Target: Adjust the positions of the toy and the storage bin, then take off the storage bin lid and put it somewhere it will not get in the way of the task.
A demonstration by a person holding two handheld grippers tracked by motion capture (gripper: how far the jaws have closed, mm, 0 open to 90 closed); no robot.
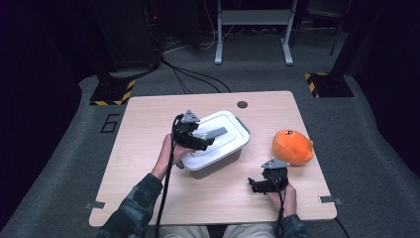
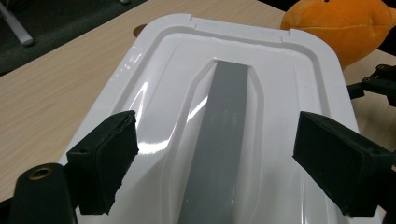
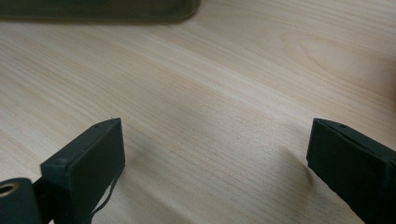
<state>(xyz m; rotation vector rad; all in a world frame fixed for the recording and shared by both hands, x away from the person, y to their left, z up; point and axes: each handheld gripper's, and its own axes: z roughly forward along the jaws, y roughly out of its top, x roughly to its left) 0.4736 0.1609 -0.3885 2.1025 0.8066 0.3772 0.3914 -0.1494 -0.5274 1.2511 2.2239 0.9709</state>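
Observation:
A white lidded box (image 1: 220, 144) with a grey handle (image 1: 216, 133) sits mid-table. My left gripper (image 1: 205, 143) hovers over its near left part, open. In the left gripper view the open jaws of that gripper (image 2: 215, 135) stand on either side of the grey handle (image 2: 224, 116), apart from it, above the white lid (image 2: 159, 70). An orange plush toy (image 1: 292, 147) lies to the right of the box and also appears as the plush toy (image 2: 341, 23) beyond the lid. My right gripper (image 1: 253, 185) rests low near the front right, open over bare wood (image 3: 210, 93).
The wooden table (image 1: 148, 124) has a round cable hole (image 1: 242, 104) at its far edge. The box's dark base edge (image 3: 93, 11) lies beyond the right gripper. Yellow-black striped stand feet (image 1: 113, 92) and cables sit on the floor behind.

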